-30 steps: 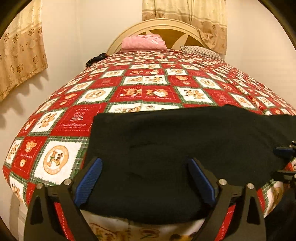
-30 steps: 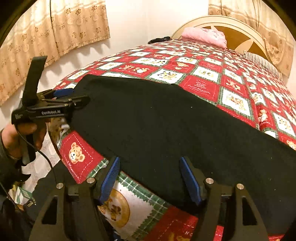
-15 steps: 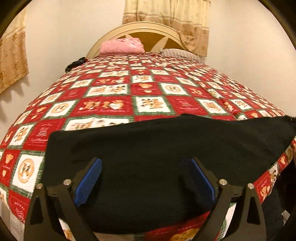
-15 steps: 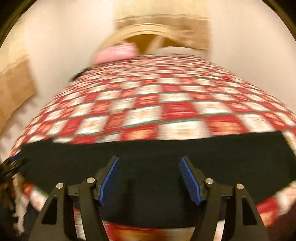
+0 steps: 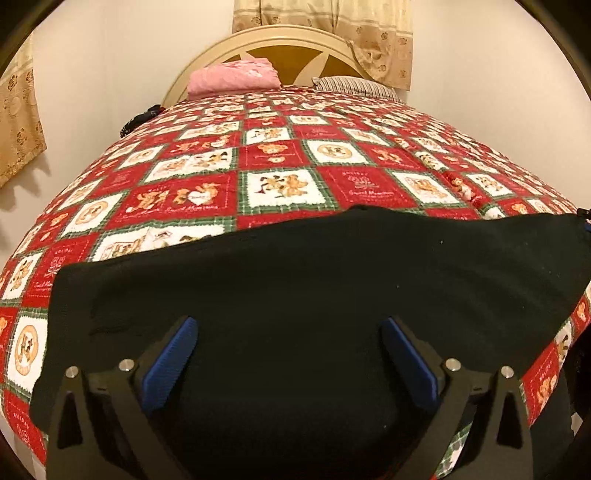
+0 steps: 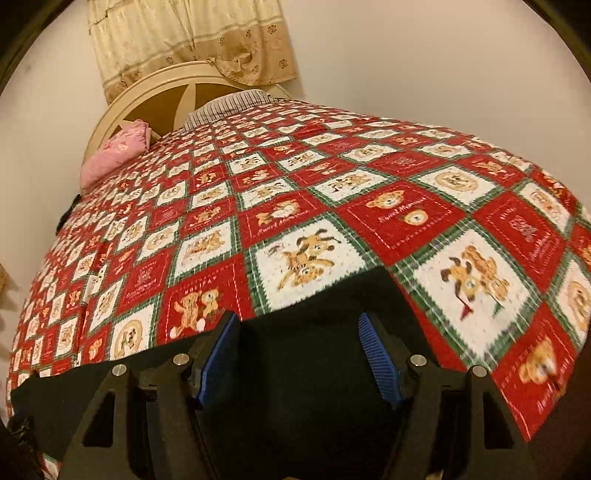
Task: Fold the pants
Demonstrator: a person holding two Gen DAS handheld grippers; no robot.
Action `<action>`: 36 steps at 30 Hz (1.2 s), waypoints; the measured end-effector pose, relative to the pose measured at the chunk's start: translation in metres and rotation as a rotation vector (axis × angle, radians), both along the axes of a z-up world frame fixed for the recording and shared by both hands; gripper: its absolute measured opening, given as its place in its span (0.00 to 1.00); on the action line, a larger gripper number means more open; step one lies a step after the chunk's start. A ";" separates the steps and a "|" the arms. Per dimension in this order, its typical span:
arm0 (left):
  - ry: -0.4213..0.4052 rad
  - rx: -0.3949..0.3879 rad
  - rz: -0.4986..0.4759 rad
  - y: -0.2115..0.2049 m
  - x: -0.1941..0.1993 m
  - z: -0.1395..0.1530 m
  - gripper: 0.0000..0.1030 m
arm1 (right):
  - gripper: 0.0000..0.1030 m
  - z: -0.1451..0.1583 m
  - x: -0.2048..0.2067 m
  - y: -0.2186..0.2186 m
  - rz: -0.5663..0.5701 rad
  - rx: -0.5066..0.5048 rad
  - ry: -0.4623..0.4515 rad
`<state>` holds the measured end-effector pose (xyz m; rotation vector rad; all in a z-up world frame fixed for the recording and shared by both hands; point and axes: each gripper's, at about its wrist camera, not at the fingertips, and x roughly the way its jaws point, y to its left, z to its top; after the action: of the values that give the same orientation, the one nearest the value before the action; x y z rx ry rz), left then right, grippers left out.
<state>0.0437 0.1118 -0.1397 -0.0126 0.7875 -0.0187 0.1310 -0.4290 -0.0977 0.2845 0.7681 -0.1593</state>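
1. Black pants (image 5: 314, 288) lie flat across the near end of the bed, on the red/white/green teddy-bear quilt (image 5: 280, 155); the fabric runs roughly the full bed width along the foot edge.
2. Left gripper (image 5: 288, 354): jaws wide apart, nothing clamped. Blue pads (image 5: 168, 363) hang over the middle of the pants; can't tell if they touch the cloth.
3. Right gripper (image 6: 299, 354): jaws apart too, nothing between them. It sits over the right end of the pants (image 6: 317, 369), where a corner of the fabric (image 6: 380, 275) ends on the quilt (image 6: 399, 218) just ahead of the fingers.
4. Right wrist view is tilted and slightly blurred.
5. Far end of bed: folded pink cloth (image 5: 232, 75) and striped pillow (image 5: 354, 85) against the cream headboard (image 5: 291, 40); beige patterned curtain (image 5: 332, 22) behind it.
6. Small dark object (image 5: 142, 118) at the quilt's far-left edge, too small to identify.
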 end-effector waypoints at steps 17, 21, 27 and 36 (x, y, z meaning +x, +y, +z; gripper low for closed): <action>-0.035 -0.038 0.036 0.011 -0.010 0.007 1.00 | 0.65 0.020 -0.083 -0.073 -0.140 0.070 -0.062; -0.029 -0.041 0.051 0.015 -0.012 0.006 1.00 | 0.61 0.010 -0.081 -0.068 -0.096 0.085 -0.043; -0.021 -0.046 0.052 0.013 -0.010 0.003 1.00 | 0.51 -0.004 -0.068 -0.054 -0.053 0.036 -0.001; -0.017 -0.031 0.054 0.014 -0.009 -0.002 1.00 | 0.29 -0.007 -0.063 -0.047 0.000 0.027 0.004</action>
<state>0.0350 0.1256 -0.1419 -0.0631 0.7692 0.0196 0.0680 -0.4762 -0.1051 0.3097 0.7750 -0.1498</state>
